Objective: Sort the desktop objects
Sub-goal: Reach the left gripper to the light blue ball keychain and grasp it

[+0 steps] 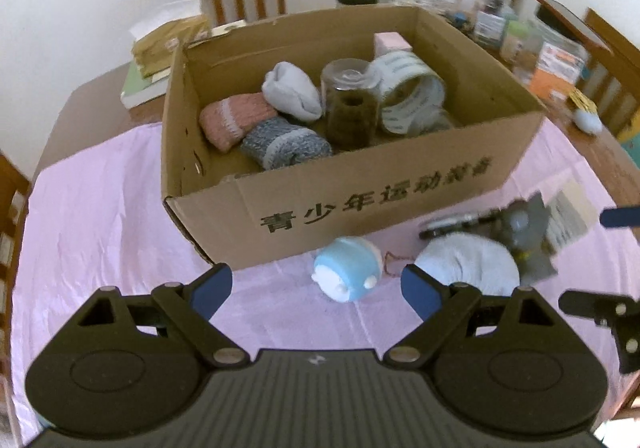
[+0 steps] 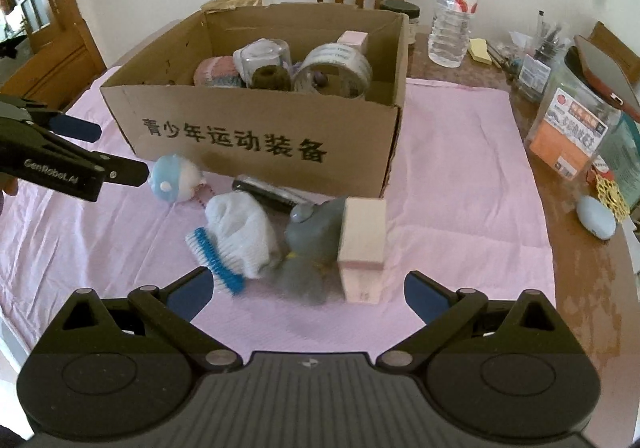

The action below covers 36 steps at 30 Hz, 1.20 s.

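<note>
We find the left gripper with fingers wide apart and empty, poised just short of the small round blue-and-white plastic toy, which lies on the pink tablecloth just in front of the brown cardboard box. We judge the toy light, rigid and smooth, so it is best pinched across its round body.

The right gripper is likewise spread and empty. Only the right wrist view shows the blue-bristled brush and the pale pink block.

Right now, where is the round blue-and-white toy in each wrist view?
Left wrist: blue-and-white toy lies low centre on the pink cloth, just ahead of the open left gripper.
Right wrist: toy sits centre-left, beside the left gripper's tip.
Shared landmark: cardboard box, directly behind it.
</note>
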Motion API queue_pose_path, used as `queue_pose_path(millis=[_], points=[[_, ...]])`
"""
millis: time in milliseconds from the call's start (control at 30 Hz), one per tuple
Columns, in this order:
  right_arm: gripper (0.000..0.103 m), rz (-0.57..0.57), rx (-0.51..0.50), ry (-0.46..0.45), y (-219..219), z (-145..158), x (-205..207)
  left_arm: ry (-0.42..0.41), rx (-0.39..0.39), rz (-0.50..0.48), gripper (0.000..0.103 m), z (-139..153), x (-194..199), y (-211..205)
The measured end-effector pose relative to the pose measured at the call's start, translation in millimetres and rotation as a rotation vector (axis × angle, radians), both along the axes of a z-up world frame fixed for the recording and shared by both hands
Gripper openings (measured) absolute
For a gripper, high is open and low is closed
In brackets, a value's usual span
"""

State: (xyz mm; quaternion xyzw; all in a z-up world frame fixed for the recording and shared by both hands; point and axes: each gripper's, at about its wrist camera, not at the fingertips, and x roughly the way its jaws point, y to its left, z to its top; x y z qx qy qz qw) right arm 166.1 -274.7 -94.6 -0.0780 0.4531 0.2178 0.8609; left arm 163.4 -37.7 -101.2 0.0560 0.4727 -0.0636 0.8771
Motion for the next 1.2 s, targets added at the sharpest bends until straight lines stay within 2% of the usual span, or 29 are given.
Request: queue_pose_path(millis=[133, 233, 400, 700, 1133, 1200], points=[[0.103, 0.026, 0.027, 0.016, -7.8, -2.1, 10.1, 0.014, -0.022, 0.061, 0.092, -4.1, 7.4, -6.9], [0.103, 0.054, 0.030, 0.013, -9.8, -3.3, 14.0, 0.015, -0.001, 0.096, 0.092, -7.7, 11.5, -12.7], [0.103, 0.076, 0.031, -0.005, -14.2, -0.2, 13.7, 0.024, -0.010, 0.143, 0.091, -15.2, 18.9, -15.7], [0.103, 0.059, 0.016, -0.052, -22.2, 3.6, 12.2, 0.049, -0.014, 0.199, 0.088, -37.0, 35.6, -17.0], [0.103, 0.054, -0.010, -0.067, -13.4, 2.1, 15.0, 0.075, 0.010, 0.195, 0.087, -55.0, 37.6, -13.7], [0.103, 0.054, -0.008, -0.065, -12.5, 2.1, 15.2, 0.081, 0.008, 0.201, 0.084, -55.3, 34.6, -9.4]])
